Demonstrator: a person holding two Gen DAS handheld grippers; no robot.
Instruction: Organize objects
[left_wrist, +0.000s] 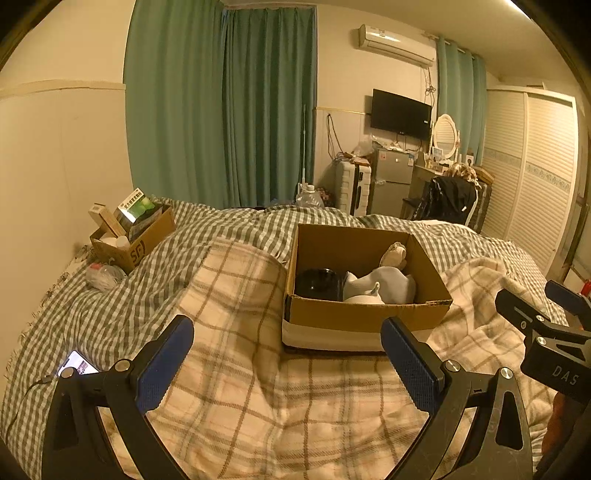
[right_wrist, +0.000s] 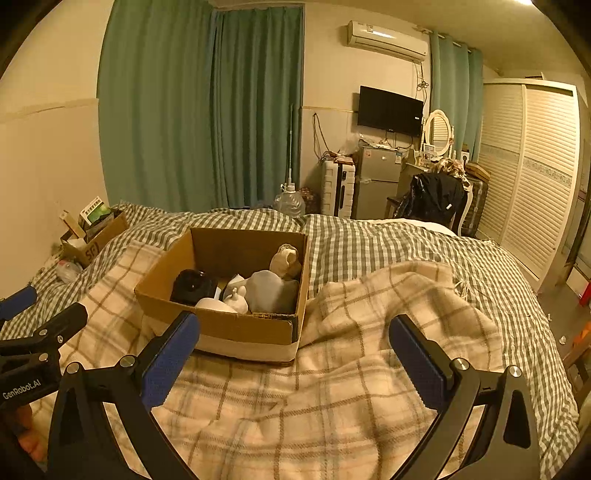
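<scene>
Left wrist view: your left gripper (left_wrist: 287, 360), fingers wide and empty, faces the cardboard box (left_wrist: 364, 317) on the bed's plaid blanket (left_wrist: 236, 398) straight ahead, nearer than your equally wide, empty right gripper (right_wrist: 294, 358), which has it ahead-left.

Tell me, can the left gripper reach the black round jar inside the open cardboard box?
Probably yes: the left gripper is open, the black round jar lies uncovered, and only the open cardboard box front wall intervenes.
</scene>
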